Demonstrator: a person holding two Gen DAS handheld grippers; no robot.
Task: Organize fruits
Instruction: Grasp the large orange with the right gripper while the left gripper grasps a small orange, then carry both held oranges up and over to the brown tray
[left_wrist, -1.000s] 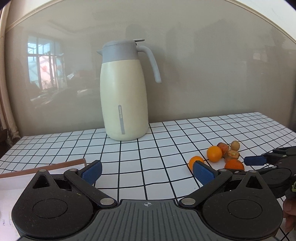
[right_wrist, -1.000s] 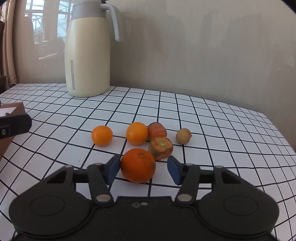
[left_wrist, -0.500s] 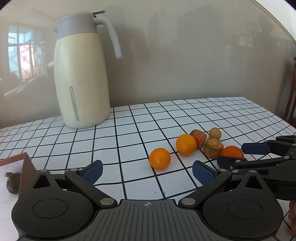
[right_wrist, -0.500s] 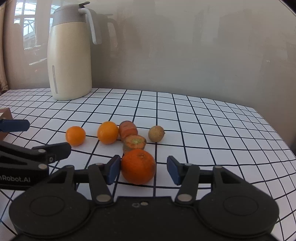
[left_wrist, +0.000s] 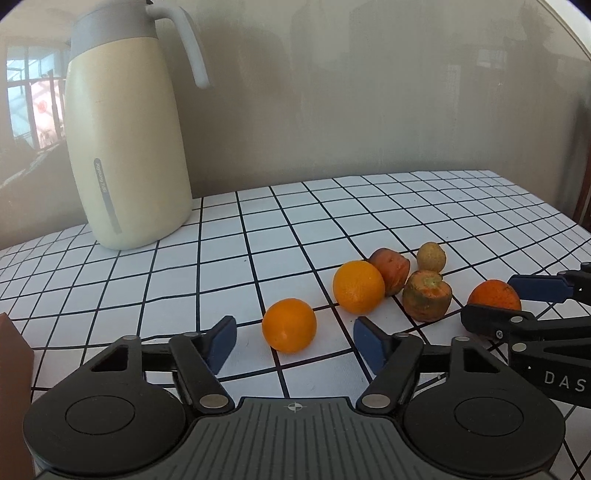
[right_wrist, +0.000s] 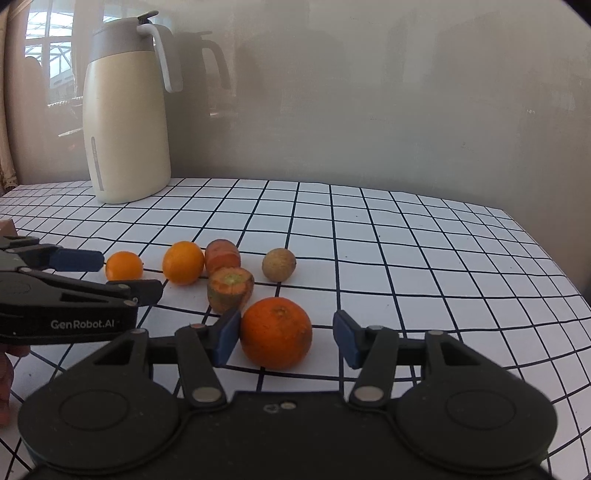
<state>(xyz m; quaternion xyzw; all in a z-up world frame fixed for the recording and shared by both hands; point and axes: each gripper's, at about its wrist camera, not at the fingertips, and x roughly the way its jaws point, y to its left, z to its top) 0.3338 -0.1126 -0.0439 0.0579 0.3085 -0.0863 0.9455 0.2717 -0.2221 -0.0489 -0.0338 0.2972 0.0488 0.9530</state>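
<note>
Left gripper (left_wrist: 291, 338) jaws just narrowing, still clear of the small round orange (left_wrist: 289, 325) between them, right gripper (right_wrist: 282, 338) fingers spread, left pad against a large deep-orange fruit (right_wrist: 276, 332), checked white tabletop (right_wrist: 424, 258)

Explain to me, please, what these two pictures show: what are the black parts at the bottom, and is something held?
There is no robot here. A person holds a two-finger tool in each hand, and a camera on each tool looks forward along its fingers. One picture comes from the left tool, the other from the right tool. On the checkered table stand a cream jug and several fruits. A small orange lies between the left tool's pads, which have just been closing but do not touch it. A bigger orange lies between the right tool's pads with a gap on one side, so nothing is gripped yet.
</note>
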